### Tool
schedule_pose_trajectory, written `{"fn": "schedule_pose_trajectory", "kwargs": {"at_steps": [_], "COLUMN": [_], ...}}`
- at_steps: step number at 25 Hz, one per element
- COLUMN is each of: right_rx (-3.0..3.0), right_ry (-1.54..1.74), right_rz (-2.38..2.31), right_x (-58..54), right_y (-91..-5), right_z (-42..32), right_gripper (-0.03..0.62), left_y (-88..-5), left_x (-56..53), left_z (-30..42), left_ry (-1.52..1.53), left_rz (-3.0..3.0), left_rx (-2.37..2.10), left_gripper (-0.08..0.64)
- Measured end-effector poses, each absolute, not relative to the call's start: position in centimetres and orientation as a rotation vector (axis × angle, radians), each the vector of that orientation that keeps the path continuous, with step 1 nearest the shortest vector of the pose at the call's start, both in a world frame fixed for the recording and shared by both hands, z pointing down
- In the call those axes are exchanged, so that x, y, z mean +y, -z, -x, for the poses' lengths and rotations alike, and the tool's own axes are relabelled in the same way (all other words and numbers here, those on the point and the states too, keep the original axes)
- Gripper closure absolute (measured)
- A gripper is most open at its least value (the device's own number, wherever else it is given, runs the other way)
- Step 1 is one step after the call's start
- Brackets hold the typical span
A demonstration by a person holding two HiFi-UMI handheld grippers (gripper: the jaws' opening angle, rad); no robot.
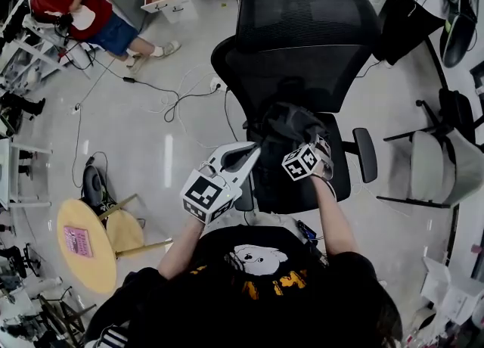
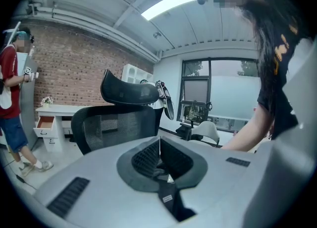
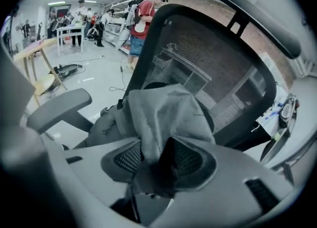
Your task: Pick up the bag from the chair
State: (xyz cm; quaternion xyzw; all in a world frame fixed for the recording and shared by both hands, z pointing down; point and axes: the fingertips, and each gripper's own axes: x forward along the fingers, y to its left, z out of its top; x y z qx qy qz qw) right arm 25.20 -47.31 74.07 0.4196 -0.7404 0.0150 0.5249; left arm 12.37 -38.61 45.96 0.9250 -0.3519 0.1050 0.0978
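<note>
Right tongs (image 3: 151, 158) wide, bag (image 3: 168, 113) between

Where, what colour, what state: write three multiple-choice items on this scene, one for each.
1. The bag lies: A hung over the backrest's top; B on the seat; C on an armrest.
2. The chair under it is: A red; B white; C black.
3. The left gripper has its jaws: A together, empty; B wide apart; C clamped on the bag.

Answers: B, the head view shows it on the seat, below the backrest; C, mesh back and seat are black; A, the left gripper view shows the jaws meeting with nothing between.
</note>
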Motion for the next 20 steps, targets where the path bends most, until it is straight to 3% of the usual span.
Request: {"fn": "schedule_pose_trajectory", "kwargs": {"at_steps": [4, 8, 12, 20], "right_rx": [-1.819, -1.901, -1.993, -2.088], "right_ry": [-0.127, -0.3, -0.476, -0.53], "right_rz": [-1.054, -1.153, -1.247, -1.301], "right_x": [-47.0, -46.3, -45.9, -42.7], "right_y": [-73.1, -70.5, -67.3, -63.3], "right_z": [-25.1, -25.1, -25.2, -24.8], "right_gripper": [0.507, 0.554, 0.566, 0.566], "left_y": [-46.2, -46.2, -46.4, -46.2], "left_x": [-38.6, -38.5, -38.4, -37.3], "left_z": [-12.4, -12.5, -12.3, -11.8], "left_ry": [-0.307, -0.302, -0.293, -0.281], "left_rz": [-2.731, -2.732, -2.728, -2.734], "left_rx": [-1.047, -1.043, -1.043, -1.04], "left_gripper": [0.551, 0.551, 0.551, 0.551]}}
